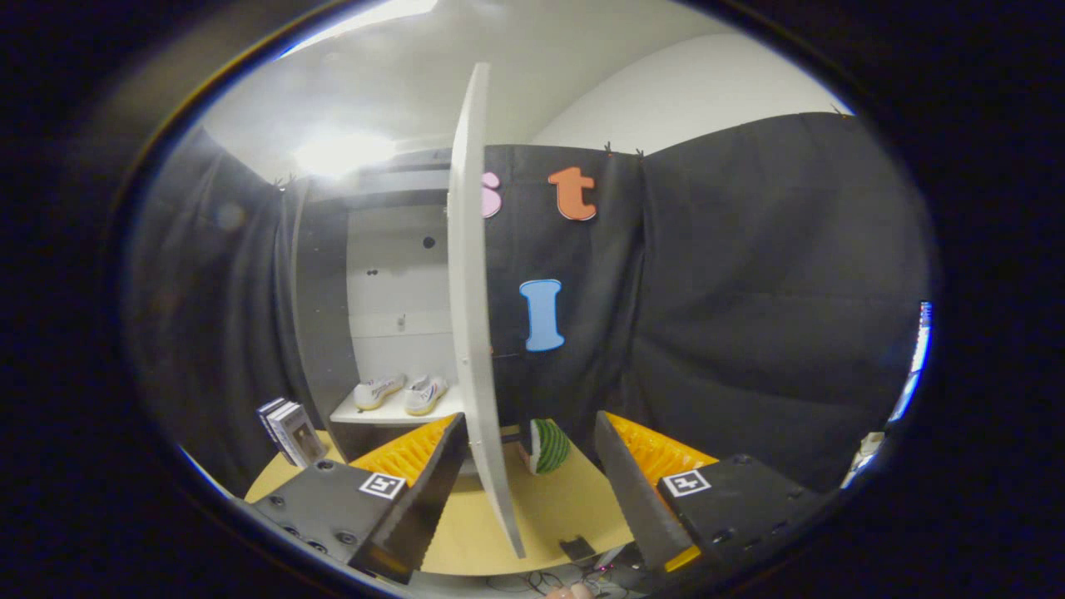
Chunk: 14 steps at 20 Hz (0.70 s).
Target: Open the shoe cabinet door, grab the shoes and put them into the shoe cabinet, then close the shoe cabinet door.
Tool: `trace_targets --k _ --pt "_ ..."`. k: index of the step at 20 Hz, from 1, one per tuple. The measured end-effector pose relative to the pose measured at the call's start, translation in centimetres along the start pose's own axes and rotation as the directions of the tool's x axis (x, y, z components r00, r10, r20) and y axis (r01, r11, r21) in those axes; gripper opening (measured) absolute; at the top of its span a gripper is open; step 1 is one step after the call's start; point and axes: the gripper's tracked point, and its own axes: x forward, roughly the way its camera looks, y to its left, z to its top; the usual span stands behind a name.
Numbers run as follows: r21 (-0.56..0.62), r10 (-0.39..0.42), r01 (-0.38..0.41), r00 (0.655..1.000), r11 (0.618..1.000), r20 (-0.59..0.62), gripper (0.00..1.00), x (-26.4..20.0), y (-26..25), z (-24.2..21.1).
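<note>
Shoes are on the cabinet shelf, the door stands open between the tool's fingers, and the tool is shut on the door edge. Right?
Not quite. The gripper view shows the tool open, its fingers either side of the door without pressing it. The shoes are on the cabinet shelf, and the door stands open.

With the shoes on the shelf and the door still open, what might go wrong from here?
1. The cabinet door stands edge-on between the open gripper fingers; a push could slip off its thin edge.
2. The closing door may catch the white shoes near the shelf's front.
3. The striped object beyond the door could get knocked.
</note>
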Motion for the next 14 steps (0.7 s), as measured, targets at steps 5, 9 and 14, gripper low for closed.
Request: trace_targets --k 5,9,14 --pt "-0.007 0.059 -0.059 0.998 0.998 -0.030 0.96 5.5 -3.8 0.0" --pt "0.000 0.118 -0.118 0.992 0.993 -0.039 0.96 10.4 -4.7 0.0" --pt "0.015 0.201 -0.200 0.978 0.980 -0.056 0.96 14.4 -3.1 -0.5"
